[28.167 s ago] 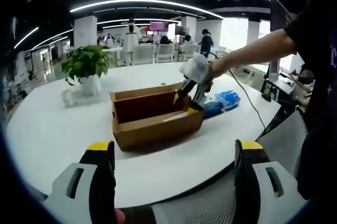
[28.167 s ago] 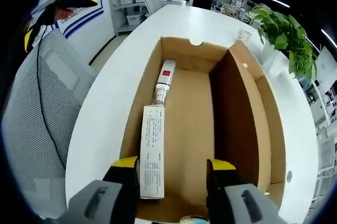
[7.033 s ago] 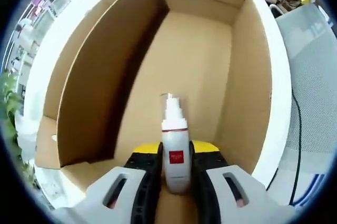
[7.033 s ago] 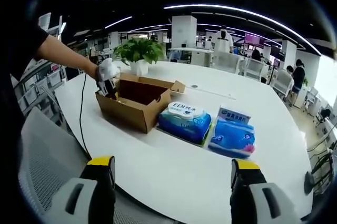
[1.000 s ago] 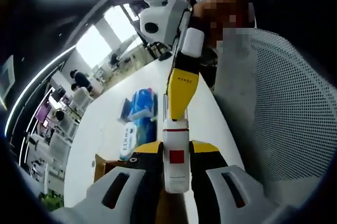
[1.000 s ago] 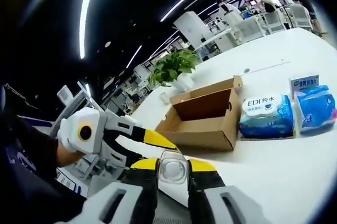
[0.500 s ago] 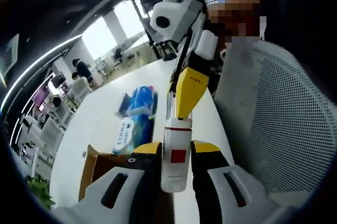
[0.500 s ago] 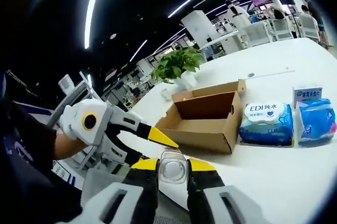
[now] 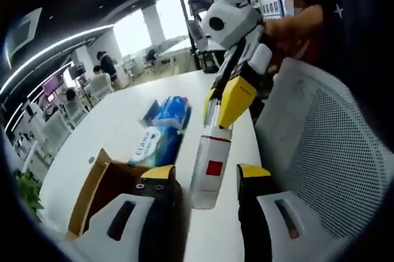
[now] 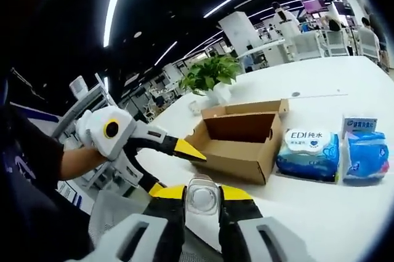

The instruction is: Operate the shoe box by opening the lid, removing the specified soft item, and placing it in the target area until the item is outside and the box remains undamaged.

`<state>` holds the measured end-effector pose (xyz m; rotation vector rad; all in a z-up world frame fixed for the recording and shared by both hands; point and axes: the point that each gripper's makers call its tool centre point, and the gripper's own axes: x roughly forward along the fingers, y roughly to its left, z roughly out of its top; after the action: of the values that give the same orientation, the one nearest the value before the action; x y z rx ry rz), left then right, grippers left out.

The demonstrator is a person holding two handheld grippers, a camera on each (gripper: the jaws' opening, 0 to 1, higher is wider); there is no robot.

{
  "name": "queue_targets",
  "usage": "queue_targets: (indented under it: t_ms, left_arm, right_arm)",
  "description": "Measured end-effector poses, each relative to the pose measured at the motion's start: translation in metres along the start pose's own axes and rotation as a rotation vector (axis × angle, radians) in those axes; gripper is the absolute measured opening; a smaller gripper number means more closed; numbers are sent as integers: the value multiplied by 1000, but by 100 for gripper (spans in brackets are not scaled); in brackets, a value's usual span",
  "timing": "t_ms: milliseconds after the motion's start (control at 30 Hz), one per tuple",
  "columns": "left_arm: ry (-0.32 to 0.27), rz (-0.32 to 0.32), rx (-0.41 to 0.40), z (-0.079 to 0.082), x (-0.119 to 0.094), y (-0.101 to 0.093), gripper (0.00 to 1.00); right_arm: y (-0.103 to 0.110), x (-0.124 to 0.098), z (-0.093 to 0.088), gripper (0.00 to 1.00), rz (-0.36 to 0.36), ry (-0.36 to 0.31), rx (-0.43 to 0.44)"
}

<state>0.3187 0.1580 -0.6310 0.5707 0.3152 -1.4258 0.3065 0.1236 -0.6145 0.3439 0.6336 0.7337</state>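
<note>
Bottle [image 9: 209,166] hangs between spread left fingers [image 9: 157,179], pinched by right fingers [image 10: 169,194].

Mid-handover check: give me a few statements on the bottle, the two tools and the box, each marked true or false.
1. The right tool is shut on the spray bottle. True.
2. The left tool is clamped on the bottle. False: its jaws stand apart on either side of the bottle, with gaps showing.
3. The cardboard box is open, lid flap up. True.
4. The bottle lies inside the box. False: it is held in the air, outside the box.
5. Two blue tissue packs sit on the white table beside the box. True.
6. The potted plant stands inside the box. False: it stands on the table beyond the box.
</note>
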Motion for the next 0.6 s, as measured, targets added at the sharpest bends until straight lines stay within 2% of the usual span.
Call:
queue_targets:
  t_ms: [267,367,600]
  left_arm:
    - [-5,22,-72,-6,-7,-1,47]
    - [-15,38,-122,-9,-11,0,50]
    - [-14,61,-181,-16,-21,2,54]
  right_arm:
    - [-3,-5,10,15,-6,12,-55]
    - [-5,-8,15,15,-14,22,-101]
    - [-11,-13,26,15,-17,47,-193]
